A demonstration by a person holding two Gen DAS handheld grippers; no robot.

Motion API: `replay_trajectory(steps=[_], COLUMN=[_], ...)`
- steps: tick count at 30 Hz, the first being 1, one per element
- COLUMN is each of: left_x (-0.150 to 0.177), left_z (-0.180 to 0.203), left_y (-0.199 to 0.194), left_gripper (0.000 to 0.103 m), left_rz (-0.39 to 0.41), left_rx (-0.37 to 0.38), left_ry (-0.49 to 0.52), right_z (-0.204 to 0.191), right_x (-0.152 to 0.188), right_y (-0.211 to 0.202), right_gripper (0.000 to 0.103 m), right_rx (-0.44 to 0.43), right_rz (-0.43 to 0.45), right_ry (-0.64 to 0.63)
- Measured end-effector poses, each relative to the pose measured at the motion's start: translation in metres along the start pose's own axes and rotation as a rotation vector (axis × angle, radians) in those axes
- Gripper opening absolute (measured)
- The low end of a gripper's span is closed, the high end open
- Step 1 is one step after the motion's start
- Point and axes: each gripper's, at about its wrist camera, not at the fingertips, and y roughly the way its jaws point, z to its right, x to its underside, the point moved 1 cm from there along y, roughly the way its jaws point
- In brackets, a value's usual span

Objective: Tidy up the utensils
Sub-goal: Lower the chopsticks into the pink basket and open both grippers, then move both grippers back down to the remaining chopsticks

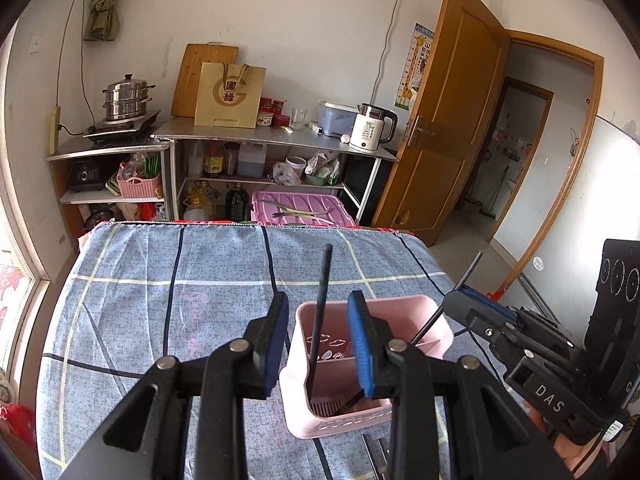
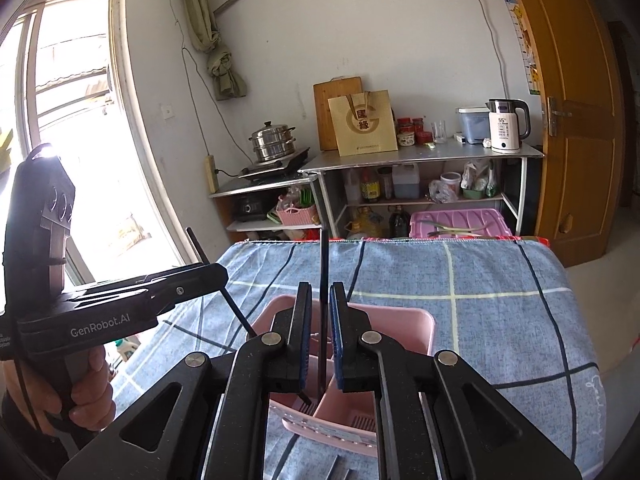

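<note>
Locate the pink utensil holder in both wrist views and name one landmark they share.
Left wrist: pink utensil holder lower centre, behind the left gripper, on the checked cloth.
Right wrist: pink utensil holder bottom centre, behind the right gripper.
Shared landmark: white kettle on the metal shelf.

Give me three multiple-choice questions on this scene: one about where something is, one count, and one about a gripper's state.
1. The pink holder stands on: A a steel shelf; B the blue checked cloth; C the floor.
2. Black chopsticks in the holder: A two; B four; C none.
3. The left gripper is: A shut on a spoon; B out of view; C open around a chopstick.

Answers: B, the cloth shows all round it; A, two sticks rise from it; C, both pads stand clear of the stick.
</note>
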Motion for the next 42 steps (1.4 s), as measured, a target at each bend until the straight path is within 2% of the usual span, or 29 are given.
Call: replay_trajectory(steps=[3, 8, 11, 16, 29, 36, 42], left_x=[0.000, 0.009, 0.022, 0.052, 0.132, 0.151, 0.165], left_z=[0.000, 0.006, 0.012, 0.022, 0.046, 0.044, 0.045], left_y=[-0.011, -0.038, -0.057, -0.081, -0.091, -0.075, -0.054], left_gripper=[0.038, 0.039, 0.040, 0.040, 0.040, 0.040, 0.040], left_rz=[0.031, 0.086, 0.118, 0.138, 0.045, -0.021, -0.088], left_rx=[-0.015, -0.035, -0.049, -0.025, 0.057, 0.065, 0.080], left_ry=[0.006, 0.026, 0.048, 0.062, 0.060, 0.032, 0.010], right_z=[0.000, -0.001, -0.003, 0.000, 0.011, 0.017, 0.021], right_x=[-0.002, 0.003, 0.012, 0.035, 0.098, 0.115, 0.128], right_y=[-0.010, -0.037, -0.056, -0.084, -0.113, -0.109, -0.090], right_gripper=[0.015, 0.016, 0.016, 0.016, 0.016, 0.016, 0.014], right_rx=[0.008, 0.039, 0.052, 0.062, 0.084, 0.083, 0.077], right_rz=[0.011, 0.049, 0.062, 0.061, -0.022, -0.061, -0.122], right_ry=[-0.005, -0.035, -0.050, -0.034, -0.012, 0.005, 0.012])
